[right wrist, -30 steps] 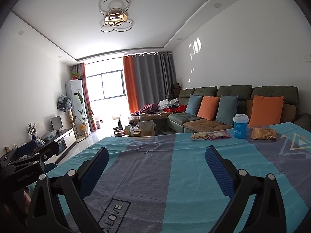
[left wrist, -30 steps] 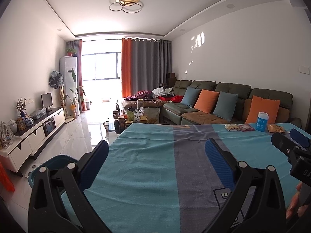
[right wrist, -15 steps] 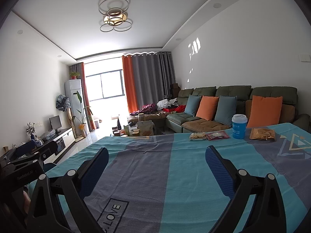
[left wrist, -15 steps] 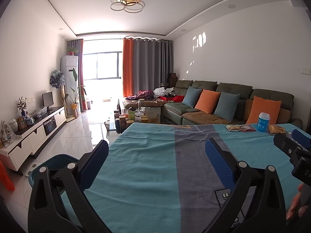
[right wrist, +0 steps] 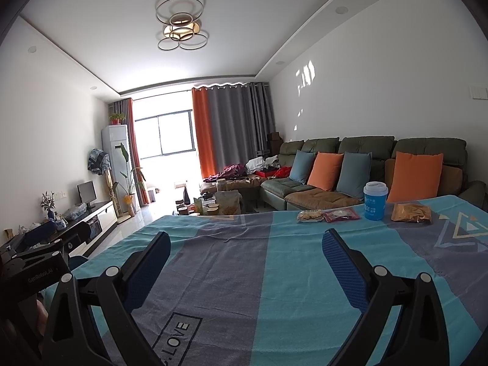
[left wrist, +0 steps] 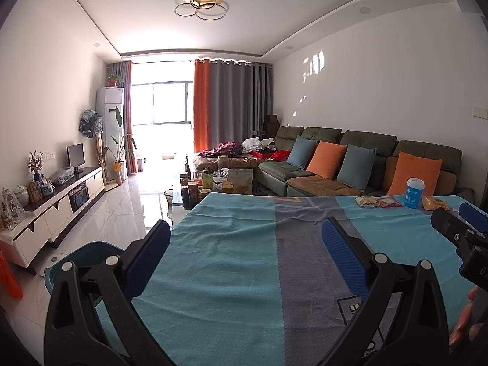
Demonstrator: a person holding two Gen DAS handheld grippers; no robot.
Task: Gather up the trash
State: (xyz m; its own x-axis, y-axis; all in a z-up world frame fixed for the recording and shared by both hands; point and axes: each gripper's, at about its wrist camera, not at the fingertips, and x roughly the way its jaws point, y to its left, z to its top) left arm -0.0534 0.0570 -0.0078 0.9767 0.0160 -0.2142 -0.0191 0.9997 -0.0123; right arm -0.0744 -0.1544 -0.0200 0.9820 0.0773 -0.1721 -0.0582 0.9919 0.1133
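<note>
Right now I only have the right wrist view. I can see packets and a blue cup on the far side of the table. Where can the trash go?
Observer: A blue bin stands on the floor, off the near left corner of the striped cloth. It is low and to the left, behind the left gripper.
Operator: Is that left gripper free to help?
Observer: Yes. Its own view shows it open, with only that cloth behind the gap between its fingers and nothing held.
</note>
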